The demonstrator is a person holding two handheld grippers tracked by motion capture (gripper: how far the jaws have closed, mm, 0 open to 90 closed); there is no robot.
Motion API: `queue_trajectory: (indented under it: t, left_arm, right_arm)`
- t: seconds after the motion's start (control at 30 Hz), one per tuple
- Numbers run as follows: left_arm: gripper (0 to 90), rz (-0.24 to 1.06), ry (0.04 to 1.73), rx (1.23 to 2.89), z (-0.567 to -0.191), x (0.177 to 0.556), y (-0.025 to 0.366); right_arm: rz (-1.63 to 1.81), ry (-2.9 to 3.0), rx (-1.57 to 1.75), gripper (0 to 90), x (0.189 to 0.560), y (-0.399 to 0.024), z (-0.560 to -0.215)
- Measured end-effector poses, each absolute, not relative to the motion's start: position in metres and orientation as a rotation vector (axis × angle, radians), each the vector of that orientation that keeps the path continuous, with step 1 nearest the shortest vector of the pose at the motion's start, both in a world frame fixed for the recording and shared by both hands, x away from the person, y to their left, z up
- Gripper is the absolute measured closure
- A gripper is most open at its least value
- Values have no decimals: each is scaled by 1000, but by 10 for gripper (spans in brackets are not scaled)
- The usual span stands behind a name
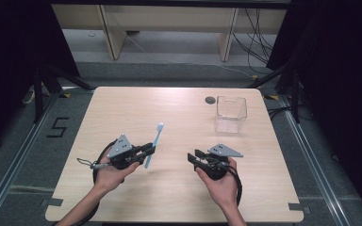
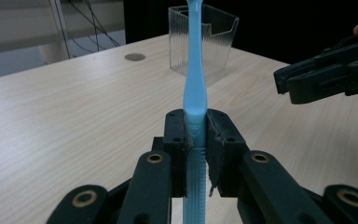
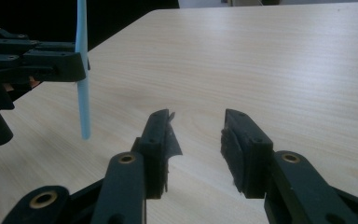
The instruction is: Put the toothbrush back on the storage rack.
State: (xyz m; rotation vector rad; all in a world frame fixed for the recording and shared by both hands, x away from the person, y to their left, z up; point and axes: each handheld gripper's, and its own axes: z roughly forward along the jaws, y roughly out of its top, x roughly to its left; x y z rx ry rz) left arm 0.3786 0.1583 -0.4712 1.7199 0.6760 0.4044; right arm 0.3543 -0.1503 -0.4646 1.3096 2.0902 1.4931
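Blue toothbrush (image 1: 154,143) held off surface (image 1: 122,108), clamped low on handle by left tool (image 2: 196,135); brush head points toward clear box (image 1: 231,114), handle end juts past jaws on near side. In left gripper view, head cut off at top edge, bristles not readable. Right tool (image 3: 196,140) empty, jaws moderately apart, just beside toothbrush, facing it. Clear box stands well beyond right tool, small dark disc (image 1: 210,100) near it.

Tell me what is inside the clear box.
The clear box looks empty; the table shows through its walls. In the left gripper view the toothbrush covers a strip of it.
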Motion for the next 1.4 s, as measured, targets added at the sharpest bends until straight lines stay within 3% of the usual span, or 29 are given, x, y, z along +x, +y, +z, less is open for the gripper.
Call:
queue_trajectory:
  t: [0.67, 1.4]
  left_arm:
    - [781, 422, 593, 1651, -476, 372, 142]
    - [781, 421, 575, 1640, -472, 367, 123]
  right_arm:
    - [1679, 1988, 1137, 669, 359, -119, -435]
    - [1738, 1963, 1106, 738, 366, -95, -429]
